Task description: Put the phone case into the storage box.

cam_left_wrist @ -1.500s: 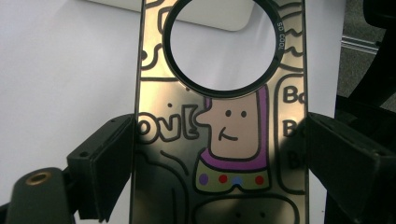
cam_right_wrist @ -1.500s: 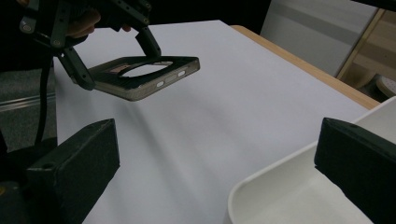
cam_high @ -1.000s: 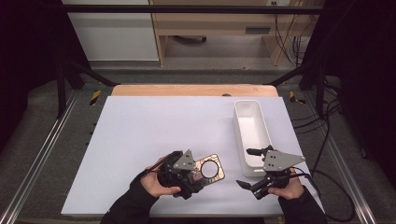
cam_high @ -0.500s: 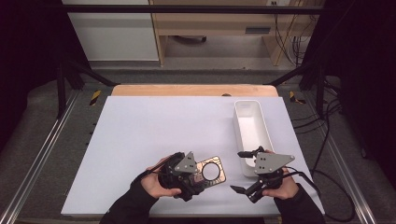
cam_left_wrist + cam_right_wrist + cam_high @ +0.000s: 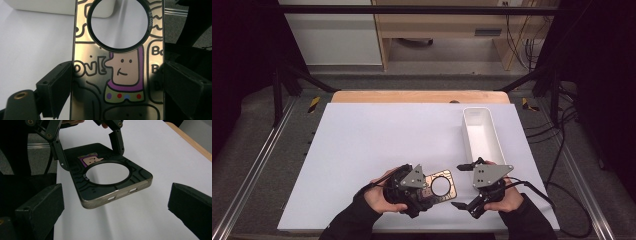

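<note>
Cartoon-printed phone case point(image 5: 441, 184), held level

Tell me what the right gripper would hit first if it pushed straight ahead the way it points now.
Most likely the phone case, held by its side edges in the left gripper. The right gripper stands open, aimed at the case's free end; depth between them is hard to judge.

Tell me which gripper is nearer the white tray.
Right. The right gripper sits just below the white tray's near end; the left gripper, clamped on the phone case, is farther to the left.
</note>
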Demonstrator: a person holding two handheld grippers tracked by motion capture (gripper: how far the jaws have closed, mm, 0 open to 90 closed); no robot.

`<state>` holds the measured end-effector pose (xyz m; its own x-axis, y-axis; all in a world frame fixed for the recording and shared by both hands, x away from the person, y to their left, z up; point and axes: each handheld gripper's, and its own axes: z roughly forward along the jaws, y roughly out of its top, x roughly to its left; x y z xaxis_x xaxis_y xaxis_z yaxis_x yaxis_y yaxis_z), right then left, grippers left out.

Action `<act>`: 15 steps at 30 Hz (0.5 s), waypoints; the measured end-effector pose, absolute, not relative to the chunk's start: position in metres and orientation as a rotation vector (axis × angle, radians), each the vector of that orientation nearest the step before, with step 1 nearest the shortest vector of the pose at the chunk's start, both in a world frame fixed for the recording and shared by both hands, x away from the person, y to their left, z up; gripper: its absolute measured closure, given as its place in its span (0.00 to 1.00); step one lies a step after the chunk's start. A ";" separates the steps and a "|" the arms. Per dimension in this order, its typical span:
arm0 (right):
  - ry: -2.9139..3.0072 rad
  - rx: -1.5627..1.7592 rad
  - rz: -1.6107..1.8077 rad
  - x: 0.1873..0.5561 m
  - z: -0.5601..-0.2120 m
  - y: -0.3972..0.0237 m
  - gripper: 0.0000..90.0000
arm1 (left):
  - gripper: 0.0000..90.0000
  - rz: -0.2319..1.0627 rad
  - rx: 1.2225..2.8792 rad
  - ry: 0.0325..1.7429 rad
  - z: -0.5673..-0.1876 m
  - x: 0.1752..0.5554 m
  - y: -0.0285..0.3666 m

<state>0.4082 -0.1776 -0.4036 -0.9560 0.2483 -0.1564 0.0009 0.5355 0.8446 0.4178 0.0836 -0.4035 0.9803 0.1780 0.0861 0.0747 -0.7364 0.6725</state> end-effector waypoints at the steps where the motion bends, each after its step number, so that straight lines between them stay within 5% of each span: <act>1: 2.522 0.207 1.387 0.408 -0.404 -0.177 0.01 | 0.13 0.184 2.399 0.173 -0.404 0.418 0.083; 15: 2.574 0.151 1.390 0.408 -0.409 -0.166 0.02 | 0.13 0.176 2.388 0.110 -0.405 0.412 0.080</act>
<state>0.4080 -0.1665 -0.4088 -0.9724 0.1893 -0.1366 -0.0105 0.5493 0.8355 0.4124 0.0797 -0.4046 0.9869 0.1296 0.0960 0.0298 -0.7316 0.6811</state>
